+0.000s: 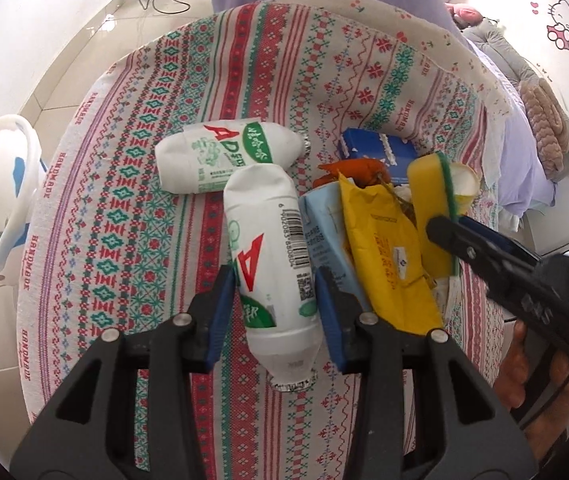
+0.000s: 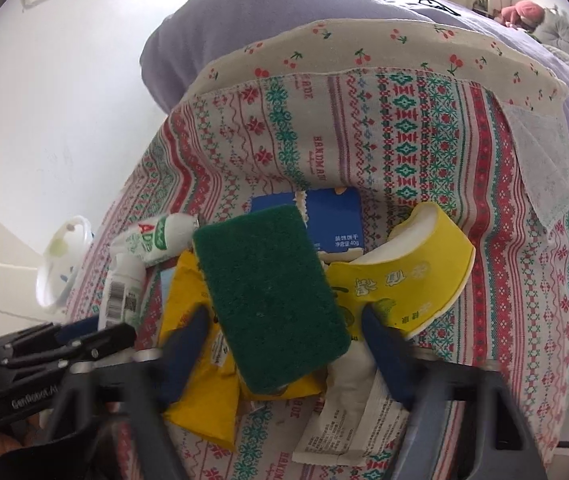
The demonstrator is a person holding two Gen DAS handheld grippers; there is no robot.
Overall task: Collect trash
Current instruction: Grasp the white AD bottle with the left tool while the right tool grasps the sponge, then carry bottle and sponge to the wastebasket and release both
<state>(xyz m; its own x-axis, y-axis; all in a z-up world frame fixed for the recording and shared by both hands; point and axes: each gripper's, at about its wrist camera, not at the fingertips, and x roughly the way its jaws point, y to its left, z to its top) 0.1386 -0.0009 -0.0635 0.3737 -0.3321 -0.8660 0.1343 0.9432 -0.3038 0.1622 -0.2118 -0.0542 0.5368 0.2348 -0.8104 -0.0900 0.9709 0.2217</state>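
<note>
While lying across the patterned tablecloth (image 1: 132,184), a white bottle (image 1: 272,264) is being clamped by the left gripper (image 1: 274,300); the right gripper (image 2: 284,332) is clamping a green-faced sponge (image 2: 272,300) over yellow wrappers (image 2: 192,368). Farther toward the table's far edge are lying a second bottle (image 1: 224,156) and blue box (image 2: 332,220).

White bottle (image 1: 272,264) & green-faced sponge (image 2: 272,300) amid wrappers, crushed yellow cup (image 2: 416,280), 2nd bottle (image 1: 224,156).
</note>
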